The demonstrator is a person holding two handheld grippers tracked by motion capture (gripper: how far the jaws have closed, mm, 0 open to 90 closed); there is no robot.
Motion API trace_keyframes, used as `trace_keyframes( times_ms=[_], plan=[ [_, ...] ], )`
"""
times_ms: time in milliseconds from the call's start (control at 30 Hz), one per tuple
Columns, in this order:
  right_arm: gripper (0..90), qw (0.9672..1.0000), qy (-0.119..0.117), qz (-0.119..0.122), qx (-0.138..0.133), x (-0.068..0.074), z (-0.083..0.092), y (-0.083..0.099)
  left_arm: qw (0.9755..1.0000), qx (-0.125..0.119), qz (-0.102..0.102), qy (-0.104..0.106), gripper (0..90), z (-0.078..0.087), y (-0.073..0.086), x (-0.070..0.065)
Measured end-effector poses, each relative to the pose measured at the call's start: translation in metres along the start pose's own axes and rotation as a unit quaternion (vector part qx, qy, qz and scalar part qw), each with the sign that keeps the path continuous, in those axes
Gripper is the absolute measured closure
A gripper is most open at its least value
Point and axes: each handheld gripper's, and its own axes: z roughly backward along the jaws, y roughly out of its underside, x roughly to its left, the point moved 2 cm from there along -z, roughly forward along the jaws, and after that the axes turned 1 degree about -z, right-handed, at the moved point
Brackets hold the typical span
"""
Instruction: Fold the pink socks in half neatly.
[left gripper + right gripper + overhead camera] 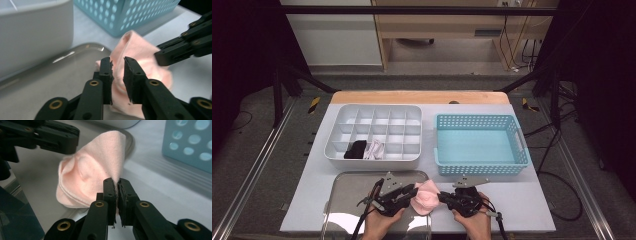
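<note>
From my remote station I see two matte black grippers, the left gripper (408, 196) and the right gripper (443, 196), each built of flat linked bars pinned with brass-coloured rivets and each topped by a grey three-cornered plate. Their fingers (106, 75) end in rectangular black pads with ragged, worn edges and small dark screw holes (the wear reads clearest in the gripper views). A dark cable (360, 224) trails off each one toward me, and the person's hands (472, 222) and wrists are bare, with no sleeve or glove.
</note>
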Motion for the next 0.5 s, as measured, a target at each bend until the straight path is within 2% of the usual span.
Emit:
trace_keyframes(
  times_ms=[133,233,367,500],
  plan=[
    [85.3,0.9999,0.015,-0.004,-0.006,0.001,0.003,-0.003,0.9998,0.003,-0.008,0.018,84.9,0.001,-0.008,-0.011],
    [85.2,0.9998,0.019,-0.005,-0.006,0.003,0.002,-0.004,0.9991,0.027,-0.016,0.027,88.2,-0.015,-0.007,-0.018],
    [85.2,0.9998,0.018,0.009,-0.009,0.008,0.004,-0.006,0.9980,0.058,-0.002,0.026,88.8,-0.034,-0.003,-0.017],
    [85.4,0.9993,0.001,0.032,-0.020,0.014,0.007,-0.008,0.9979,0.060,0.002,0.023,88.9,-0.038,-0.004,-0.015]
  ],
)
